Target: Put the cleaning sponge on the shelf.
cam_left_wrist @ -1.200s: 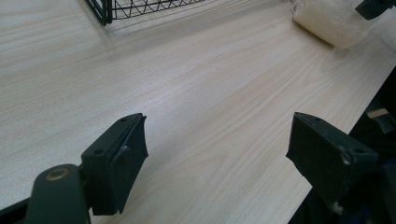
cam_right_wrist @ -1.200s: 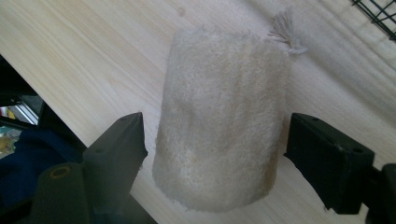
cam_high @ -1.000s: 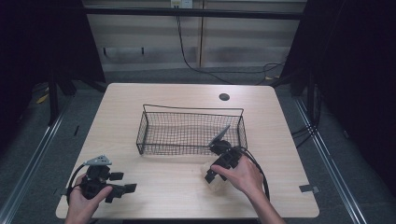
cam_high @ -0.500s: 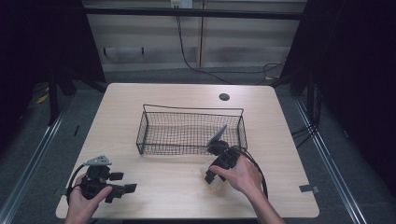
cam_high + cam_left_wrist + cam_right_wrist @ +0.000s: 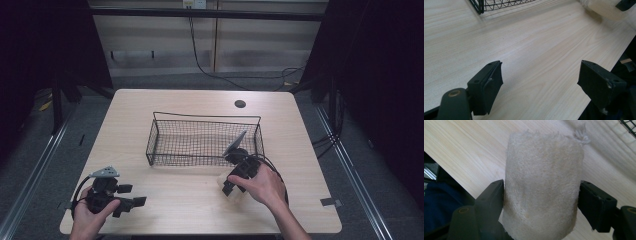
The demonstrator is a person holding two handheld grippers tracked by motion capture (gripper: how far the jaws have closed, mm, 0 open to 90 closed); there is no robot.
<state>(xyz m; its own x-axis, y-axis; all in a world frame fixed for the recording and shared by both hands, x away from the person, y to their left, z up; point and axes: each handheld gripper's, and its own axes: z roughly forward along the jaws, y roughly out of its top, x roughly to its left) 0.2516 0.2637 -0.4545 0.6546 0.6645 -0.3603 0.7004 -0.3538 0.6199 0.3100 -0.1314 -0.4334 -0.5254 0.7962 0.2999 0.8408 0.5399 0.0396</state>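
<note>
A beige, fibrous loofah roll [image 5: 541,192] stands between the jaws of my right gripper [image 5: 541,195], which presses it on both sides. From above, the right gripper [image 5: 226,186] is low over the table just in front of the black wire basket [image 5: 202,120], with the pale loofah roll [image 5: 223,180] at its tip. My left gripper [image 5: 129,204] rests at the front left corner of the table. Its jaws are wide apart in the left gripper view [image 5: 540,77], with only bare wood between them.
The wire basket sits mid-table and looks empty; its corner [image 5: 480,5] lies ahead of the left gripper. A round cable hole [image 5: 240,104] is at the back of the tabletop [image 5: 175,190]. The table's front edge is close to both hands.
</note>
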